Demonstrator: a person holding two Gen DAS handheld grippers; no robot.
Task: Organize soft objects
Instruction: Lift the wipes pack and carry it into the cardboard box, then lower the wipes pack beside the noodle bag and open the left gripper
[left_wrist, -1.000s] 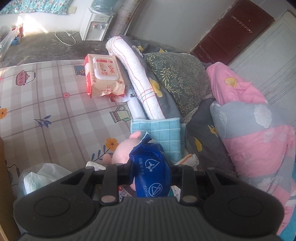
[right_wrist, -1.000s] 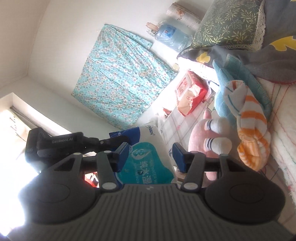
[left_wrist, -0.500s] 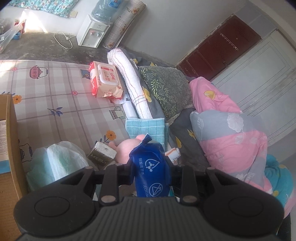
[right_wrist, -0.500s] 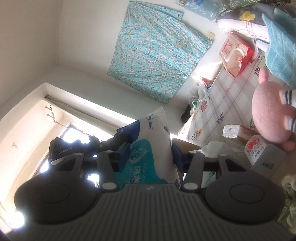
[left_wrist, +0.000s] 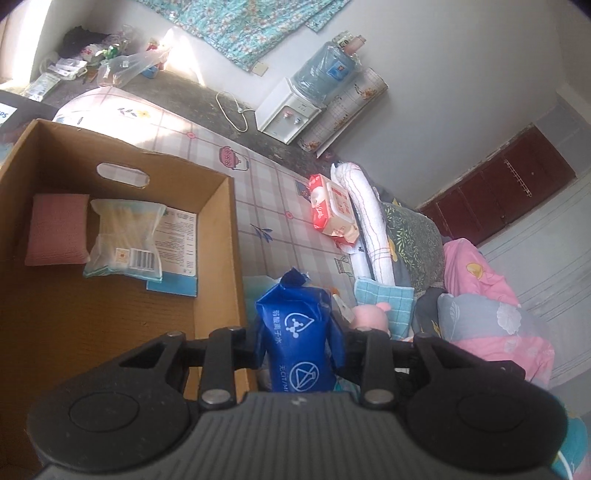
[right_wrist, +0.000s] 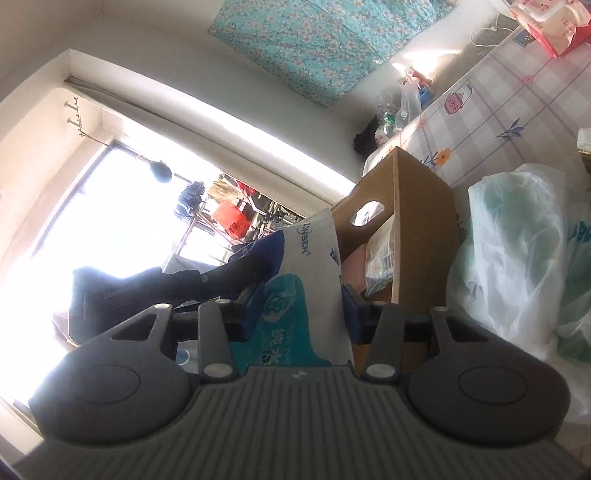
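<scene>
Evidently both grippers pinch one blue wet-wipes pack, the left gripper and right gripper each clamping an end, so the floppy pack stays level beside the cardboard box, probably its destination. Its lower half hides behind the gripper bodies.

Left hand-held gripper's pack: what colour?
Dark blue pack with white symbols and print; clearest in the left wrist view.
</scene>
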